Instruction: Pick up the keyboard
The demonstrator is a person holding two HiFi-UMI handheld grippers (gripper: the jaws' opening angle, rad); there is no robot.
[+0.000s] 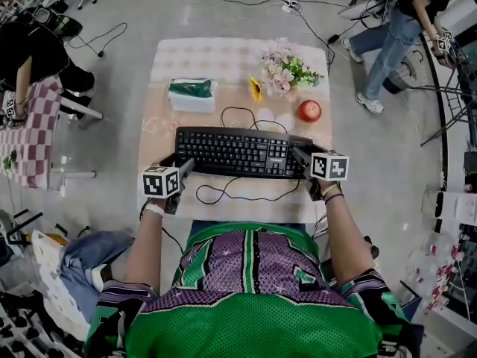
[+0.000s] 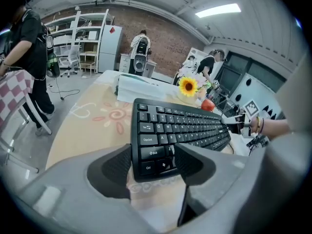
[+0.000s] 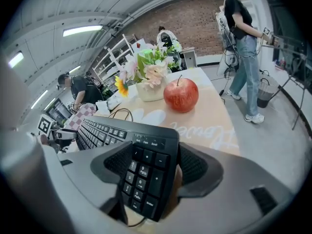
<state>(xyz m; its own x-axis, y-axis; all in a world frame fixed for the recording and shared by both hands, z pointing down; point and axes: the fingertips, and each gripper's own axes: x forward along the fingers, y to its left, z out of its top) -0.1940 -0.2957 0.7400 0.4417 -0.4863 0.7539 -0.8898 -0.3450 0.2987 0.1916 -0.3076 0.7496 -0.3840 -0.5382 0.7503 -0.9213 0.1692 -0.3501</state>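
A black keyboard [image 1: 240, 151] lies across the near half of the cloth-covered table [image 1: 160, 125]. Its black cable [image 1: 242, 195] loops in front of it. My left gripper [image 1: 185, 168] is at its front-left corner. In the left gripper view the left gripper [image 2: 153, 159] has the Shift and Ctrl corner of the keyboard [image 2: 180, 126] between its pads, with both pads touching it. My right gripper [image 1: 299, 156] is at the number-pad end. In the right gripper view the right gripper [image 3: 148, 168] is clamped on the tilted keyboard [image 3: 141, 169].
Behind the keyboard stand a tissue box [image 1: 191, 94], a sunflower [image 1: 256, 89], a flower pot [image 1: 287, 71] and a red apple [image 1: 309, 110]. A person [image 1: 395, 28] stands at the far right. Another sits by a checked table [image 1: 26, 133] on the left. Cables trail on the floor.
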